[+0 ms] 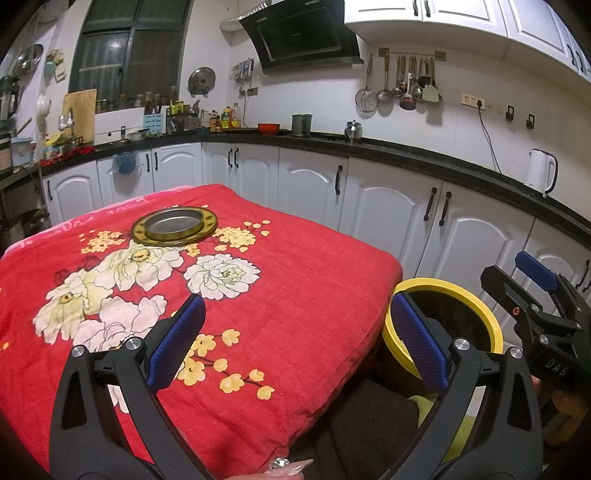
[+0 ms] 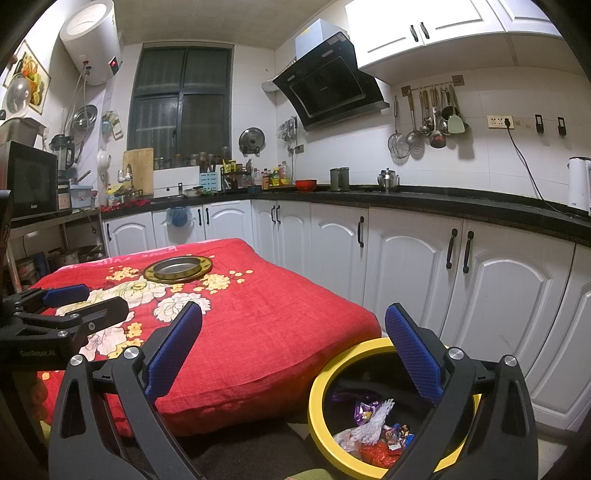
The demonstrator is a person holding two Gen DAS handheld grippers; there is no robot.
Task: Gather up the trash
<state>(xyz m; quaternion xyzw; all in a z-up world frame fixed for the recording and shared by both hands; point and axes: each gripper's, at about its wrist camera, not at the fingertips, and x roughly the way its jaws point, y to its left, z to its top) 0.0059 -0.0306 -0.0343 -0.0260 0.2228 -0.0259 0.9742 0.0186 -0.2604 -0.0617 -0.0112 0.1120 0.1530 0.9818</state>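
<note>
Trash (image 2: 373, 432) heaped in the yellow-rimmed bin (image 2: 317, 384) on the floor, just below and between the right gripper (image 2: 293, 352) fingers; wrappers, white netting and red scraps mixed at the bottom; right fingers spread wide, holding nothing; left gripper (image 1: 297, 341) likewise spread wide and empty, its right finger (image 1: 417, 343) over the bin's near rim, its left finger over the red floral cloth (image 1: 288, 280); bin tucked against the near right corner of the cloth-covered table; round metal dish (image 1: 173, 226) with gold rim toward the far edge of the cloth; white cabinets (image 1: 384, 214) under a black counter (image 1: 406, 155) beyond; kettle (image 1: 539, 171) at the counter's right end; range hood (image 1: 303, 33) and hanging utensils (image 1: 402, 83) on the tiled wall.
</note>
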